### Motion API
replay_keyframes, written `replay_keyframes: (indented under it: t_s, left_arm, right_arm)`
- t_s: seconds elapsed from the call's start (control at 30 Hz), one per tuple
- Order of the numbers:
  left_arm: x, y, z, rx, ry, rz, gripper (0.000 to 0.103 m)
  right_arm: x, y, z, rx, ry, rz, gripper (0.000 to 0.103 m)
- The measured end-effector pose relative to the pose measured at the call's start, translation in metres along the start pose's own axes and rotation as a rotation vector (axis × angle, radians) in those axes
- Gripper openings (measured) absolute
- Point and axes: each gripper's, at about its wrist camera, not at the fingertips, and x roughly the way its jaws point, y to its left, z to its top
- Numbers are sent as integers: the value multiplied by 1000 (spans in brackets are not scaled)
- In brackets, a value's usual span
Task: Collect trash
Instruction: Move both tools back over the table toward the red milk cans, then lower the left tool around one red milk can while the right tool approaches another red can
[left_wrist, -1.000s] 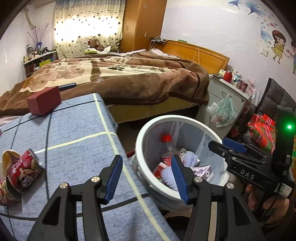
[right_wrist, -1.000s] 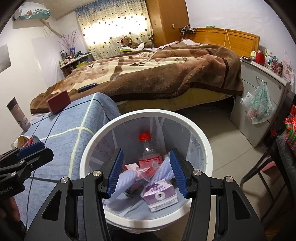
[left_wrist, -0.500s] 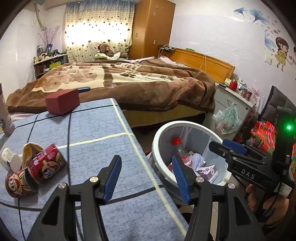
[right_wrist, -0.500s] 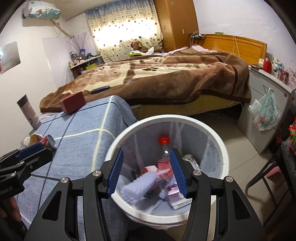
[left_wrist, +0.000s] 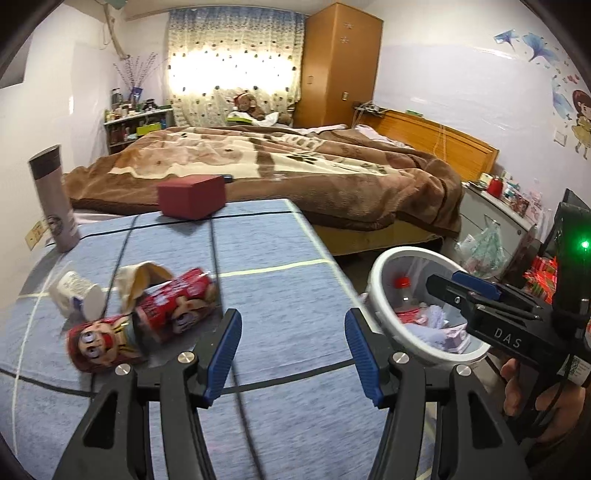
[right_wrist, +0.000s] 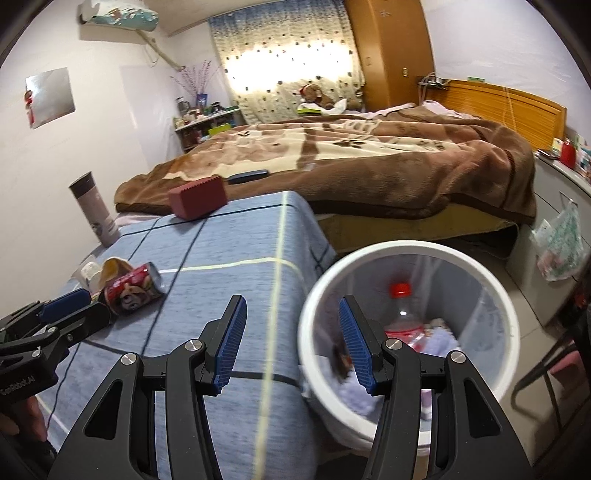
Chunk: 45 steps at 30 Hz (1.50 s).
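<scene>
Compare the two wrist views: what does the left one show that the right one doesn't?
Only the left wrist view shows the second can in front of the first, the wall stickers, and the right gripper over the bin.

Only the right wrist view shows the air conditioner, the phone on the bed, and the left gripper near the cans.

Both show the bin, the bottle inside, the red box, the flask, one can, and open, empty jaws.
</scene>
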Motion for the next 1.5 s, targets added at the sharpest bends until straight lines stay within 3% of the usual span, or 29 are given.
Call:
replay_keyframes:
  t_s: [0.5,0.8,1.07,1.17,1.4,1.5]
  left_arm:
    - [-28,113,-25,-144,10,120,66]
    - [-24,156,-33,-184,36,174,68]
    - [-2,176,-20,-119,74,130,68]
    - [11,176,-18,-81,116,77,68]
    - [22,160,-17,74,140,29,69]
    - [25,161,-19,85,174,1,69]
  right_arm:
    - [28,68,0,-96,67,100,54]
    - [48,102,-1,-142,125,133,54]
    - [66,124,2,-132,165,138,54]
    - [69,132,5,-136,162,135,54]
    - [89,139,10,-86,196,137,54]
    - [97,144,13,-83,219,147,54]
